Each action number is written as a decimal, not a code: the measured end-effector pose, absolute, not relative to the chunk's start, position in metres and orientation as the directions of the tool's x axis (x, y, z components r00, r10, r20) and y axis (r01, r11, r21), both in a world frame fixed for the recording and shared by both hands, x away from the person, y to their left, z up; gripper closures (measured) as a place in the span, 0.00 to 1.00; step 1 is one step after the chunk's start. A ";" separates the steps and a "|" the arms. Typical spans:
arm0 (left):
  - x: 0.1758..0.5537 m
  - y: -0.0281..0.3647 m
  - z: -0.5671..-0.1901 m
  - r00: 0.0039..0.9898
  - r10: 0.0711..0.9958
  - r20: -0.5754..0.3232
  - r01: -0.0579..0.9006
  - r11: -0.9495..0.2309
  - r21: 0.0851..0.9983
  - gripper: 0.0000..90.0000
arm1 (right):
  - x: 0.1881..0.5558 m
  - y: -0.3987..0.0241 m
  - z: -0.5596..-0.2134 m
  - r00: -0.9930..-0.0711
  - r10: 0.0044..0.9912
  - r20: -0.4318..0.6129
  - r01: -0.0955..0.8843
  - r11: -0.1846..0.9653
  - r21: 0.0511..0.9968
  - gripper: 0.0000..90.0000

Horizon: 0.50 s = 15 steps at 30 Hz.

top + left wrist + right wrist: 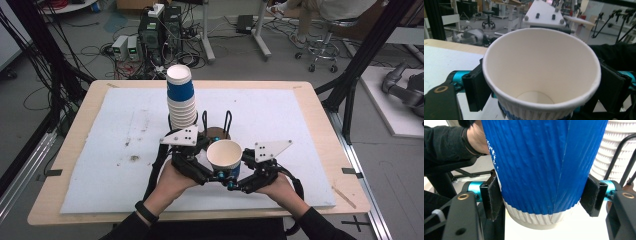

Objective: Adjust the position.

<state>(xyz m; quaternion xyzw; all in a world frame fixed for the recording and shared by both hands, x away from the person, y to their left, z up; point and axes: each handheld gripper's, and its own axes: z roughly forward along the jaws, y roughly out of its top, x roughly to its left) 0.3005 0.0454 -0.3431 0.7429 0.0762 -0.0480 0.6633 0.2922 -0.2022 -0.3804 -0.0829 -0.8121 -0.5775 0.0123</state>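
- Gripping a blue paper cup [224,156] low on its ribbed wall, right gripper [543,198] has both pads pressed on it.
- Left gripper [207,167] is beside the same cup, jaws apart, not squeezing.
- Cup is upright, mouth open, over the white mat [280,120], between both hands.
- Cup stack [180,97] stands just behind, near a black wire holder [227,122].
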 end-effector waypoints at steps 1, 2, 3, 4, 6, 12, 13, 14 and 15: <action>0.301 0.045 -0.343 0.982 0.038 -0.186 0.189 -0.087 0.978 0.17 | 0.292 -0.202 -0.381 -0.986 0.114 0.126 0.155 0.303 0.940 0.34; 0.301 0.045 -0.343 0.982 0.038 -0.186 0.189 -0.087 0.978 0.18 | 0.292 -0.202 -0.381 -0.986 0.114 0.126 0.155 0.303 0.940 0.34; 0.301 0.046 -0.343 0.981 0.034 -0.189 0.191 -0.080 0.978 0.18 | 0.292 -0.201 -0.381 -0.986 0.111 0.125 0.152 0.295 0.943 0.34; 0.301 0.046 -0.343 0.982 0.035 -0.187 0.189 -0.077 0.979 0.20 | 0.292 -0.201 -0.382 -0.986 0.108 0.130 0.156 0.287 0.945 0.34; 0.302 0.045 -0.342 0.983 0.036 -0.179 0.181 -0.071 0.981 0.21 | 0.292 -0.201 -0.383 -0.984 0.105 0.142 0.165 0.263 0.950 0.34; 0.301 0.043 -0.342 0.984 0.038 -0.173 0.176 -0.074 0.982 0.24 | 0.291 -0.201 -0.384 -0.984 0.103 0.144 0.166 0.256 0.952 0.34; 0.302 0.043 -0.343 0.985 0.038 -0.171 0.173 -0.079 0.982 0.24 | 0.291 -0.201 -0.385 -0.984 0.105 0.142 0.165 0.253 0.953 0.34; 0.302 0.043 -0.343 0.985 0.035 -0.169 0.171 -0.080 0.982 0.24 | 0.291 -0.201 -0.385 -0.984 0.107 0.144 0.167 0.254 0.953 0.34; 0.302 0.043 -0.343 0.985 0.035 -0.169 0.171 -0.080 0.982 0.24 | 0.291 -0.201 -0.386 -0.985 0.109 0.136 0.160 0.255 0.954 0.33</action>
